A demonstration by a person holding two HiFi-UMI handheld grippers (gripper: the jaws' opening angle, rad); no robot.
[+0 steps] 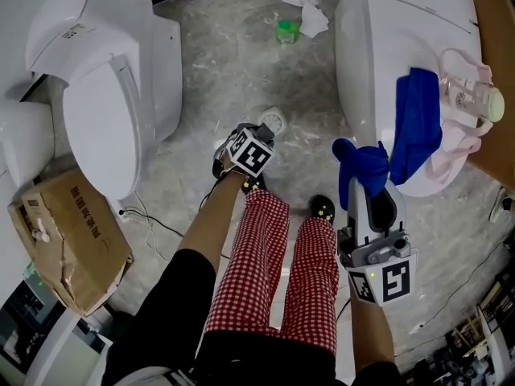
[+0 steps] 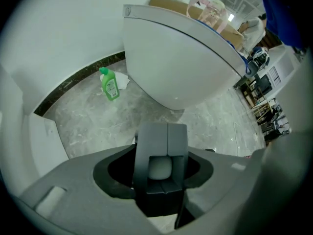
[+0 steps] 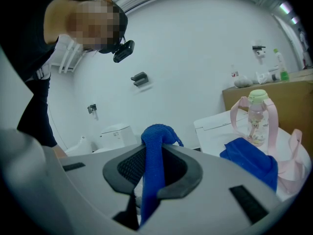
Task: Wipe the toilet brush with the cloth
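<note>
My left gripper (image 1: 246, 161) points steeply down at the floor, just in front of the person's feet. In the left gripper view a dark grey block with a pale rounded knob, which I take for the toilet brush handle (image 2: 161, 153), stands between the jaws of the left gripper (image 2: 160, 131). Dark gaps show on both sides of it, so the jaws are open around it. My right gripper (image 1: 366, 185) is held about level and is shut on a blue cloth (image 1: 362, 161) (image 3: 154, 151), which bunches above the jaws. The brush head is hidden.
More blue cloth (image 1: 418, 119) lies on the right toilet's lid (image 1: 378, 47), beside a pink bag with a bottle (image 1: 471, 95). A second toilet (image 1: 96, 95) and a cardboard box (image 1: 68, 240) stand left. A green bottle (image 1: 287, 29) (image 2: 109, 84) and cables lie on the floor.
</note>
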